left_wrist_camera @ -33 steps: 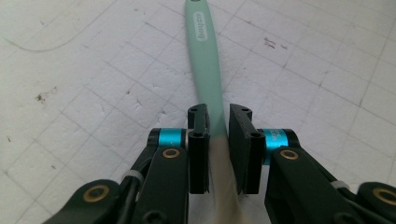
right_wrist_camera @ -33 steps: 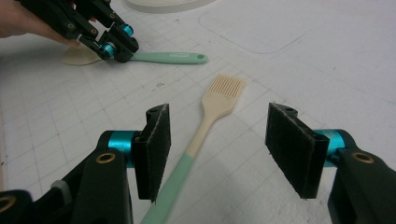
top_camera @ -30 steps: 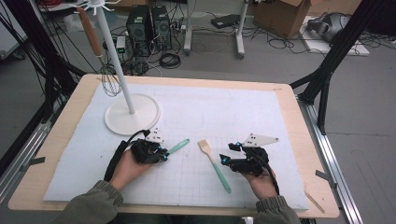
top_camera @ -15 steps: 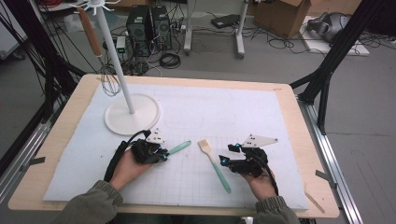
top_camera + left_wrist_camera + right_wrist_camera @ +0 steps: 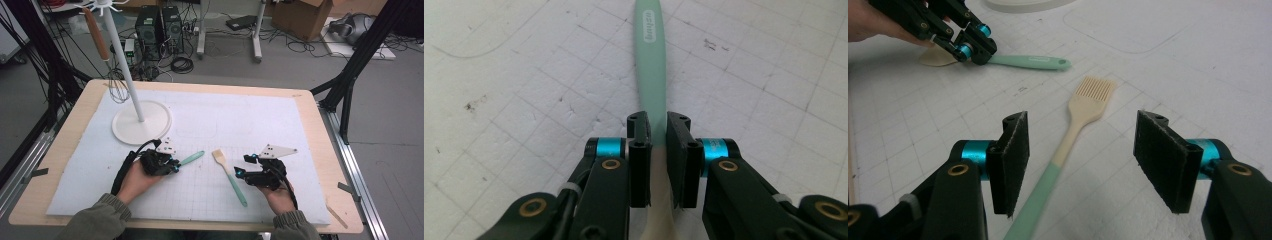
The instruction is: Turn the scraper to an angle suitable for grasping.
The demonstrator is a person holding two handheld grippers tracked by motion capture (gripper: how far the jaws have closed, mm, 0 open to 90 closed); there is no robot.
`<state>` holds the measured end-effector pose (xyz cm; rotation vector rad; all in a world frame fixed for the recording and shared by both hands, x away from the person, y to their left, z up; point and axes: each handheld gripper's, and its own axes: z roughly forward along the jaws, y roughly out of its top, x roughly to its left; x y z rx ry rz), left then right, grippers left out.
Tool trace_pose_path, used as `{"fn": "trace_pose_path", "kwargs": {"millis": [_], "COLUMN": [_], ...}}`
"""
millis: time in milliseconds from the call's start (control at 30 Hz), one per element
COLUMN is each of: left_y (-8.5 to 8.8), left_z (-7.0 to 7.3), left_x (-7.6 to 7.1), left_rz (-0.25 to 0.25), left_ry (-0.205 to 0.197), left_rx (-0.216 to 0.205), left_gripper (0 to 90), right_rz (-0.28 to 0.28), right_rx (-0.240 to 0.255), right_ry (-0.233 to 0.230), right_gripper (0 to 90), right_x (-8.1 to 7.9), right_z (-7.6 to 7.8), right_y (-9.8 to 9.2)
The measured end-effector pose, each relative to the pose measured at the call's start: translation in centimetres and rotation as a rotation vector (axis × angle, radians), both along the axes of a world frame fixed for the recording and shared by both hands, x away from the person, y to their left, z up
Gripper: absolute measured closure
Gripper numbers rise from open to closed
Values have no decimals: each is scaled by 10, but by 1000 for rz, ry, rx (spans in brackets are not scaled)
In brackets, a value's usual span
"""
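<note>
A spatula with a mint-green handle and a cream blade lies on the white gridded mat. My left gripper is shut on it where handle meets blade; in the left gripper view the handle runs straight away from the closed jaws of that gripper. A pastry brush with cream bristles and a green handle lies to its right. My right gripper is open and straddles the brush handle without touching it, pads well apart. Beyond the brush, the right gripper view takes in the left gripper and the spatula.
A white utensil stand with a round base and a tall pole stands at the back left of the mat. A wire whisk and a wooden-handled tool hang from it. The wooden table edge borders the mat.
</note>
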<state>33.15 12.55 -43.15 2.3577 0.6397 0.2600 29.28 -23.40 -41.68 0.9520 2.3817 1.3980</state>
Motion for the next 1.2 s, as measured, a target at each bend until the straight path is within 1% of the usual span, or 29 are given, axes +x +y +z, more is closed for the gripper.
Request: {"fn": "trace_pose_path", "kwargs": {"millis": [333,400,467,567,767,1200], "left_y": [0,1,2,2,1,1], "left_z": [0,0,0,-1,-1,-1], "left_x": [1,2,2,2,1,2], "left_rz": [-1,-1,-6,-6,-5,-7], "left_ry": [4,14,17,14,11,10], "left_rx": [4,-5,-5,-10,-4,-4], "left_gripper": [803,802,802,802,802,802], "right_rz": [-2,-5,-8,-15,0,-2], "right_rx": [14,19,22,25,15,13], "right_ry": [5,3,8,9,16,19], "right_gripper": [385,385,382,381,381,381], "right_x": [1,1,2,4,4,5], "right_z": [1,1,1,0,-2,-2], "right_y": [-1,-1,-2,-3,1,1]}}
